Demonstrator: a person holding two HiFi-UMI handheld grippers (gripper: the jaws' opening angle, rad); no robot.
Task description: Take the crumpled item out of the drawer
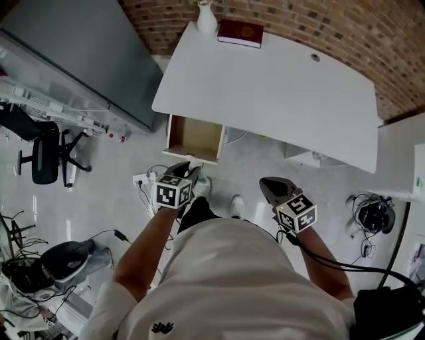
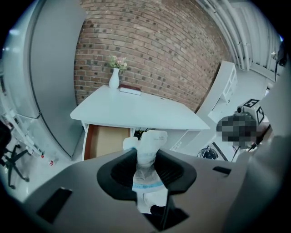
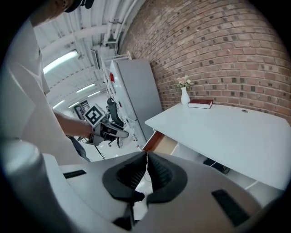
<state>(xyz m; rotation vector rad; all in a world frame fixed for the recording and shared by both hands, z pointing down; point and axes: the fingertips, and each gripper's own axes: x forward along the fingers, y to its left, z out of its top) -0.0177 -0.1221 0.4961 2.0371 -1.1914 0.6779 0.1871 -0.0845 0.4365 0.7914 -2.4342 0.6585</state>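
My left gripper point(image 2: 146, 157) is shut on the crumpled white item point(image 2: 152, 142), a wrinkled plastic wrapper with a blue band that sticks up between the pads. In the head view that gripper point(image 1: 188, 170) hangs in front of the open wooden drawer point(image 1: 194, 138), clear of it. The drawer point(image 2: 107, 139) stands pulled out under the white desk point(image 1: 279, 86), and the part of it I can see holds nothing. My right gripper point(image 3: 146, 154) is shut with nothing between its pads, held beside my body point(image 1: 264, 182). It looks across at the left gripper point(image 3: 111, 132).
A white vase point(image 1: 206, 20) and a red book point(image 1: 240, 32) sit at the desk's far edge by the brick wall. A grey cabinet point(image 1: 80, 53) stands to the left, with an office chair point(image 1: 45, 156) nearby. Cables point(image 1: 372, 212) lie on the floor.
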